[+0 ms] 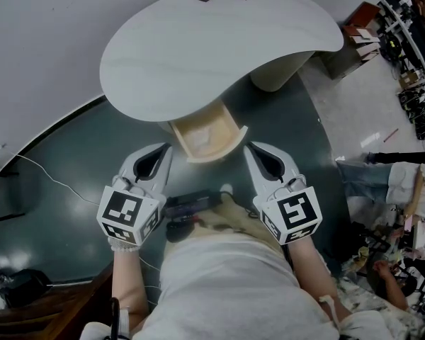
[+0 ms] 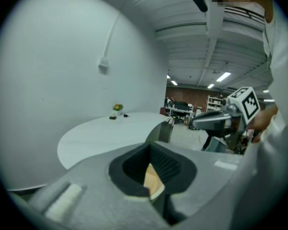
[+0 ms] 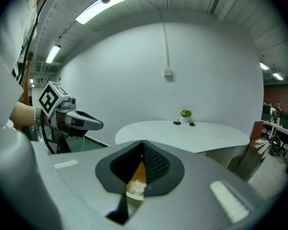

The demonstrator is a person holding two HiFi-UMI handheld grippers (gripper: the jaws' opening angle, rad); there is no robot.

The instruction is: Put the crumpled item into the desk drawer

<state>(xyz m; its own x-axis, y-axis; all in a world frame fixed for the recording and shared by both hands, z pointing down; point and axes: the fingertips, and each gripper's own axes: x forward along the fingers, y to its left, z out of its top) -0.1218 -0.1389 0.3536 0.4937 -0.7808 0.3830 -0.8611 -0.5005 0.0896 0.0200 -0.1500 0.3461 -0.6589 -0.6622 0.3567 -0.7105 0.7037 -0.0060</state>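
Head view (student): which way does the drawer point(image 1: 211, 154) lie from the grippers?

Instructor: Straight ahead, pulled out from under the desk point(image 1: 219, 48), its long axis running away from the person. The left gripper point(image 1: 168, 149) and right gripper point(image 1: 248, 149) flank its front corners, about equally near, neither touching.

Student: Jaw state, and contents?

Instructor: Both pairs of jaws are together, with nothing between them. In the right gripper view, a pale crumpled item point(image 3: 136, 187) lies on the drawer floor, seen past the jaws. No other contents can be made out. The placing looks done. Any closing would call for a push on the front, toward the desk.
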